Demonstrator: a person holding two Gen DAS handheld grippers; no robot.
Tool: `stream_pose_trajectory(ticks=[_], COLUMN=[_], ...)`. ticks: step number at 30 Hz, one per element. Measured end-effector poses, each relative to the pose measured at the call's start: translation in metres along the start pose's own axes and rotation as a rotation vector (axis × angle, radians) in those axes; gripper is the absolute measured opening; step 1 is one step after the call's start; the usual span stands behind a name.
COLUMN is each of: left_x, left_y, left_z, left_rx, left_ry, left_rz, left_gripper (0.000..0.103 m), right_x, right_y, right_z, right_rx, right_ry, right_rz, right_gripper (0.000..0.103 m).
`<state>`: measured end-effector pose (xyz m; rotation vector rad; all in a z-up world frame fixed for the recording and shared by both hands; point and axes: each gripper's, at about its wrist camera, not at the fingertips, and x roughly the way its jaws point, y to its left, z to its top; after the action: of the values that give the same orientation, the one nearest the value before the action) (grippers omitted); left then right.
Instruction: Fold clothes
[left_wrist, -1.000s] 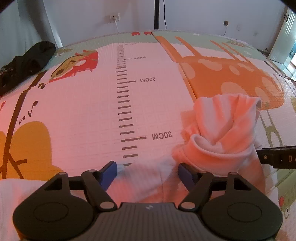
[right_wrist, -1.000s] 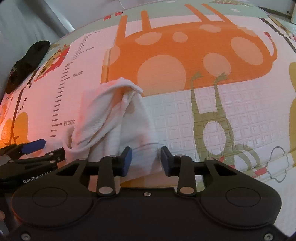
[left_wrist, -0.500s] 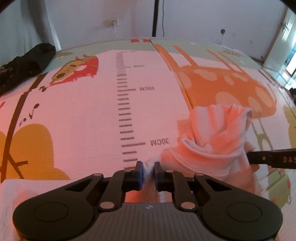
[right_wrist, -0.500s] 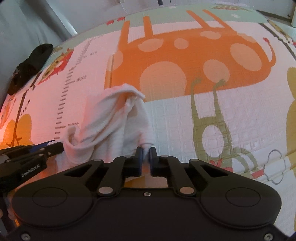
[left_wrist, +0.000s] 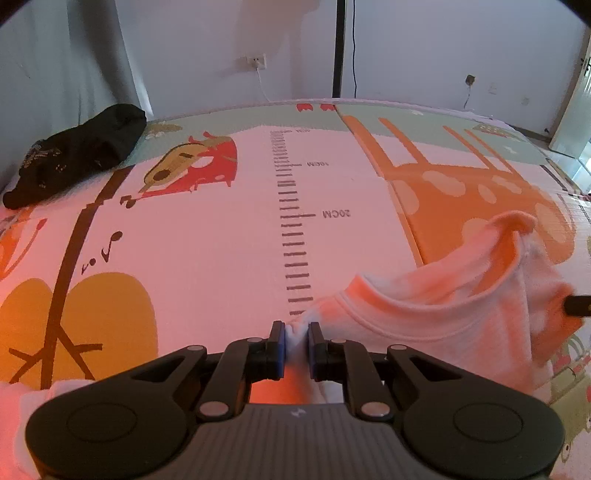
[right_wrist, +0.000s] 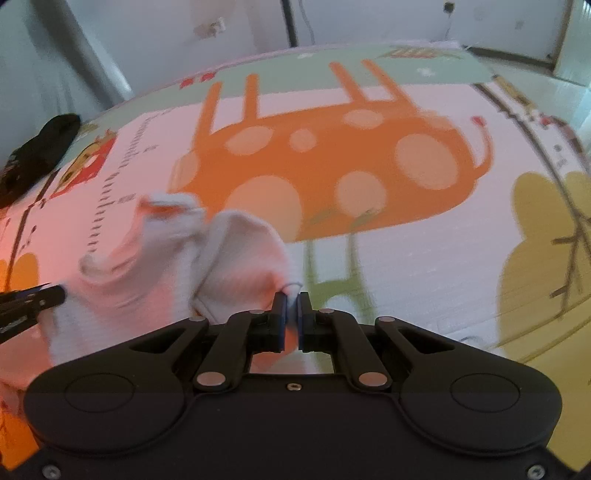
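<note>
A white knit garment (left_wrist: 447, 291) hangs bunched between my two grippers, lifted off the play mat. My left gripper (left_wrist: 295, 334) is shut on one edge of the garment. My right gripper (right_wrist: 291, 308) is shut on another edge of the same garment (right_wrist: 236, 254). The cloth sags in folds between them, and one part sticks up as a peak (left_wrist: 511, 221). The left gripper's tip also shows at the left edge of the right wrist view (right_wrist: 33, 299). The right gripper's tip shows at the right edge of the left wrist view (left_wrist: 578, 305).
A cartoon play mat (left_wrist: 207, 229) with a printed ruler and an orange giraffe (right_wrist: 332, 155) covers the floor. A black garment (left_wrist: 74, 151) lies at the mat's far left corner. White cloth (left_wrist: 29, 406) lies at the lower left. Walls stand behind.
Both grippers closed on the garment's edges a second ago. They have since lifted and pulled apart, and the bunched cloth has stretched out between them.
</note>
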<state>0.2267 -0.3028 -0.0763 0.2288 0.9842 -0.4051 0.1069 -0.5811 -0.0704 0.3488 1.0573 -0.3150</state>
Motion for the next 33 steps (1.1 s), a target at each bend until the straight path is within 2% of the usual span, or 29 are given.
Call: stream_pose_trajectory(ticks=[12,24,33], left_x=[0.01,0.028,0.042], left_y=[0.002,0.002,0.005], left_z=[0.018,0.036,0.047], left_rx=[0.023,0.026,0.016], left_ry=[-0.026,-0.027,-0.016], left_rz=[0.091,0.13,0.175], left_gripper=[0.014,0.014,0.014], right_x=[-0.015,-0.019,-0.03], right_y=[-0.05,-0.087,-0.105], right_z=[0.027,0.032,0.043], right_rx=[0.019,0.054,0.059], right_ry=[-0.059,-0.055,-0.088], right_rz=[-0.129,-0.233,-0.317], right_gripper=[0.004,0.004,0.004])
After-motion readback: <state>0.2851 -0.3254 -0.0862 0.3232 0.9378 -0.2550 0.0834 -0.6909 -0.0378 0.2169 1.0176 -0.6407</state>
